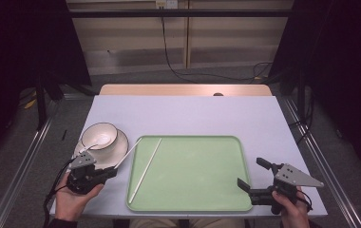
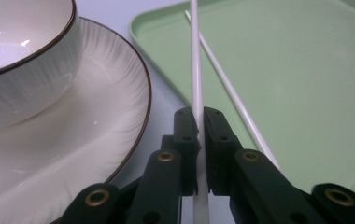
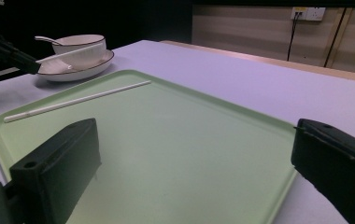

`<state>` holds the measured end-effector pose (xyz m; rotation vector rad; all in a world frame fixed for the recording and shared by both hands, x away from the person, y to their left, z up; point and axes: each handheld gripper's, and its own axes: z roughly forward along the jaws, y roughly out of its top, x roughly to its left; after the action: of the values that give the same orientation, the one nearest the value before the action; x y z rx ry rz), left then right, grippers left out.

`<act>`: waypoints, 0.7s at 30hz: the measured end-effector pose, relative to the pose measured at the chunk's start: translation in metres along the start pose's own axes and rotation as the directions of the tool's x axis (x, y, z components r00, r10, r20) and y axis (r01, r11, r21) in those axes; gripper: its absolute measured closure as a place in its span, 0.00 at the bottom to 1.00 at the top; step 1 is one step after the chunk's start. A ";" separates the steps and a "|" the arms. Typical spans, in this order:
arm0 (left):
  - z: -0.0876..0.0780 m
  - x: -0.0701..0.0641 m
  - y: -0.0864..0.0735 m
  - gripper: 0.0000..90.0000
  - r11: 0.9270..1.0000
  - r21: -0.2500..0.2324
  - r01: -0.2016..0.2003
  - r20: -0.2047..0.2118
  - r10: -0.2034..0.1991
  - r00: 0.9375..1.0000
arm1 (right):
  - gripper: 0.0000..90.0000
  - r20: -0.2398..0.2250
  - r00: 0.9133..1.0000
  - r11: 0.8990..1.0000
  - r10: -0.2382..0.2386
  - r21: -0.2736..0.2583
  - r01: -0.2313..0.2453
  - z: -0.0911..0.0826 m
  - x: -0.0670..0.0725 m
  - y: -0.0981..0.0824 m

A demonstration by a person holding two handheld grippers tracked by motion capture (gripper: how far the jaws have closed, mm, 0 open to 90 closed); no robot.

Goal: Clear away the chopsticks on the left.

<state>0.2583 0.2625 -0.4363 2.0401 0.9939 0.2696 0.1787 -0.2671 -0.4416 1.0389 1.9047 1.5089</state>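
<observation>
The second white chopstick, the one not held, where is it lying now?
In the high view, the loose chopstick lies diagonally inside the green tray, near its left rim. The other chopstick, clamped in the left tongs, is just left of it.

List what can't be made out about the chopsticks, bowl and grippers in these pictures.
- Held chopstick: in the left gripper view its near end runs off the bottom edge between the left gripper jaws.
- Bowl: cropped by the top and left edges there.
- Spoon in the bowl: small and far in the right gripper view; its scoop end is hidden by the rim.
- Right gripper: open, jaws cut off at the bottom and right edges.
</observation>
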 end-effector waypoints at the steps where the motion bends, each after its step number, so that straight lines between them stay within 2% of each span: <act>1: 0.000 -0.001 0.001 0.94 1.000 0.006 0.001 -0.002 -0.001 1.000 | 0.01 -0.001 1.000 1.000 0.000 0.001 0.000 0.000 0.000 0.000; 2: 0.001 -0.005 0.002 0.95 1.000 0.017 -0.018 -0.019 0.019 1.000 | 0.01 -0.001 1.000 1.000 0.001 0.001 -0.001 0.000 0.000 0.000; 5: -0.002 -0.011 0.003 0.95 1.000 0.000 -0.027 -0.012 0.027 1.000 | 0.01 0.000 1.000 1.000 0.002 -0.001 -0.002 0.000 0.000 0.000; 7: -0.003 -0.015 0.005 0.95 1.000 0.005 -0.024 -0.006 0.024 1.000 | 0.01 0.001 1.000 1.000 0.001 -0.003 -0.001 0.000 0.000 0.000; 10: 0.001 -0.021 0.009 0.95 1.000 -0.004 -0.026 -0.008 0.026 1.000 | 0.01 -0.002 1.000 1.000 -0.001 -0.004 0.001 0.000 0.000 0.000; 21: 0.021 -0.026 0.013 0.94 1.000 0.007 -0.014 0.007 0.014 1.000 | 0.01 0.000 1.000 1.000 0.000 -0.003 0.000 0.000 0.000 0.000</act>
<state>0.2588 0.2271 -0.4359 2.0538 0.9777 0.2670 0.1788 -0.2675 -0.4415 1.0378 1.9015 1.5114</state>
